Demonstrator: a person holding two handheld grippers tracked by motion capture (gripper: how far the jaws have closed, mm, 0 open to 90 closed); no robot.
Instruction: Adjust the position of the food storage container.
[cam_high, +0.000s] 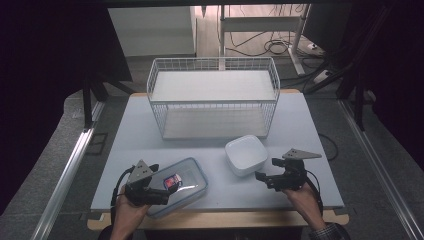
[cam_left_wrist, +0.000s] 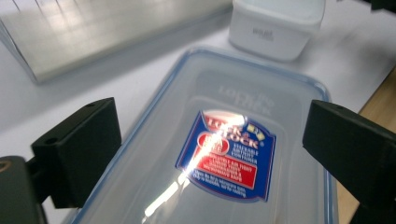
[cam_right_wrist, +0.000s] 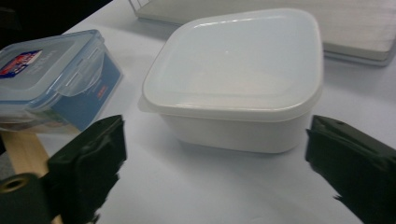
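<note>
Lidded clear blue-rimmed container (cam_high: 179, 186) flat beside lidded white square tub (cam_high: 245, 155).

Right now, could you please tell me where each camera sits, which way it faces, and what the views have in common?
High view: above the person's side, looking forward and down on the table and wire basket; both forearms, left gripper, right gripper.
Left gripper view: on the left gripper, over the clear lidded container; open jaws.
Right gripper view: on the right gripper, facing the white container; open jaws.
Shared: all show both containers.
</note>
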